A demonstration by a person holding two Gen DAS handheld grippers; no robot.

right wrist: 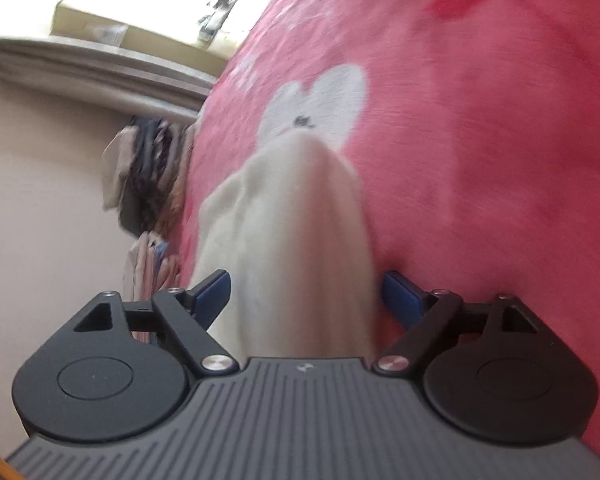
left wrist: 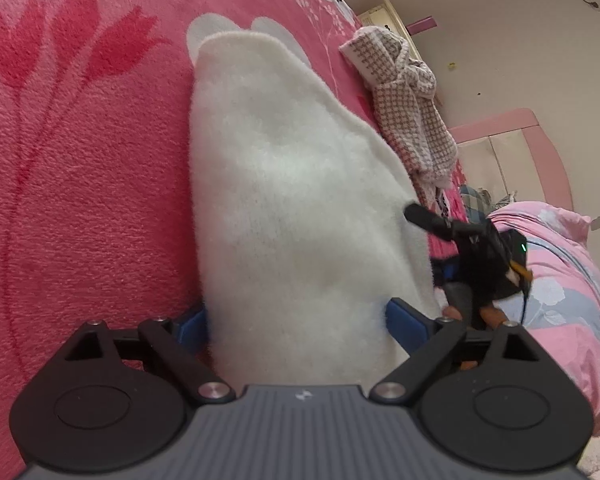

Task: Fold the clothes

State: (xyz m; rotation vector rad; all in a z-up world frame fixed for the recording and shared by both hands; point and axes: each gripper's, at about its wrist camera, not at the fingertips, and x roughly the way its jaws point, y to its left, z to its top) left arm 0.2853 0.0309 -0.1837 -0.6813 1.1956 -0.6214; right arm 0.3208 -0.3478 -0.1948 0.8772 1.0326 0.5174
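Item: white fleecy garment, lying along the pink blanket as a long, narrow, doubled strip. One end lies toward the blanket's near edge, between my tools; the far end reaches a white printed patch in the blanket's middle.

Progress, as I judge it: the lengthwise folds look done, the edges lying fairly even. The crosswise fold to bring it down to a compact bundle appears still to do.

Left gripper: jaws wide, blue pads standing either side of the garment's near end. I cannot be sure they press on it; I read it as not gripped.

Right gripper: jaws wide, straddling the same strip with a gap showing at the right pad. Its view is blurred. In the left view it sits at the garment's right edge, held by a hand.

Surroundings: a checked brown-and-white garment crumpled near the blanket's far right edge, apart from the white one. A pink and blue flowered quilt bunched beyond the right edge. A pile of mixed clothes hanging off the blanket's edge in the right view.

Obstructions: none on the strip itself; the blanket around it lies bare.
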